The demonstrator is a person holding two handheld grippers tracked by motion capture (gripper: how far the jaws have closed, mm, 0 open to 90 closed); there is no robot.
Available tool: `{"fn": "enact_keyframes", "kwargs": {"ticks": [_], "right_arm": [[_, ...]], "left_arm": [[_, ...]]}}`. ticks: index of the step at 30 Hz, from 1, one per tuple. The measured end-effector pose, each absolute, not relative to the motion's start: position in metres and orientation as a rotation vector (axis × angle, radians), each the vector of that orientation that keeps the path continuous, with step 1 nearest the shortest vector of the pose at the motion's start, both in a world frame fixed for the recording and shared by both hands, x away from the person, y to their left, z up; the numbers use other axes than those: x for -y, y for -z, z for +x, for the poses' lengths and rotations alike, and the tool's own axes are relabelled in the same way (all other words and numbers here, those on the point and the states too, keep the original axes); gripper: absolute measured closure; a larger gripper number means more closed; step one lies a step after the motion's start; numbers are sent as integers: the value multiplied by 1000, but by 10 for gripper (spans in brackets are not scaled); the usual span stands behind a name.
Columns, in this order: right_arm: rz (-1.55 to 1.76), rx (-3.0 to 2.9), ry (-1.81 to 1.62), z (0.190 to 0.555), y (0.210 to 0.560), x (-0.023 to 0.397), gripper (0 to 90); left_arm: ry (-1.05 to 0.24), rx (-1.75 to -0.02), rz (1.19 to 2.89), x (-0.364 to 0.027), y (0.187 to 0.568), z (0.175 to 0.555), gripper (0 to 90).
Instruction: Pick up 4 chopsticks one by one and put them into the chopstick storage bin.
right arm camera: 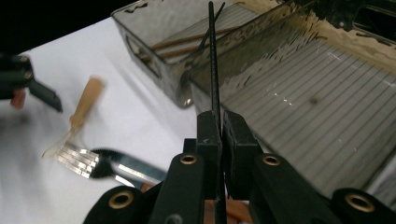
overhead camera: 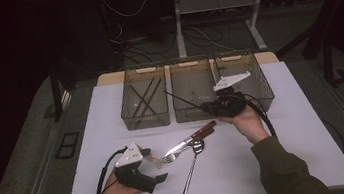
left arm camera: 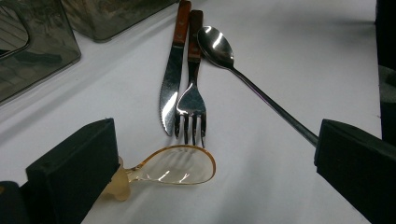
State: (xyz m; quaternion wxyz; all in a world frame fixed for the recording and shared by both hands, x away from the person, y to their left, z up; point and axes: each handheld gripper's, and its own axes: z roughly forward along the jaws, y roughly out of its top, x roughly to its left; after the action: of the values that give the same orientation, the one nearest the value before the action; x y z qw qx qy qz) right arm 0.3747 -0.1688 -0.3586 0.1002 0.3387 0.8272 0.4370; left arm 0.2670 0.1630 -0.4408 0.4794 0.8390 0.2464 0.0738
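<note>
At centre right of the high view, the right gripper (overhead camera: 210,105) has its black padded jaws clamped together on a thin black chopstick (overhead camera: 183,101). The straight, ridged stick slants up and left over the middle one of three smoky clear plastic bins (overhead camera: 195,115). At lower left, the left gripper (overhead camera: 158,170) rests on the white tabletop (overhead camera: 295,126), its blocky foam jaws wide apart around a translucent amber plastic spoon (left arm camera: 180,164). Just beyond lie a wooden-handled knife (left arm camera: 172,79), a matching fork (left arm camera: 191,95) and a long, shiny steel spoon (left arm camera: 219,46).
</note>
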Motion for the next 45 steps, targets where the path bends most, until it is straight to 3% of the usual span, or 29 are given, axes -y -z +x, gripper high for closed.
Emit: {"fn": "enact_keyframes", "kwargs": {"ticks": [21,35,45], "right_arm": [[1035,-2417,-1232,432,332,89,860],[1066,-2437,-1145,468,340,24,860],[1198,-2398,-1054,486,359,2,859]], "left_arm": [[-174,-592,2037,-164,441,268,0],[-178,-579,2044,-164,440,268,0],[-179,-575,2047,-163,440,268,0]]}}
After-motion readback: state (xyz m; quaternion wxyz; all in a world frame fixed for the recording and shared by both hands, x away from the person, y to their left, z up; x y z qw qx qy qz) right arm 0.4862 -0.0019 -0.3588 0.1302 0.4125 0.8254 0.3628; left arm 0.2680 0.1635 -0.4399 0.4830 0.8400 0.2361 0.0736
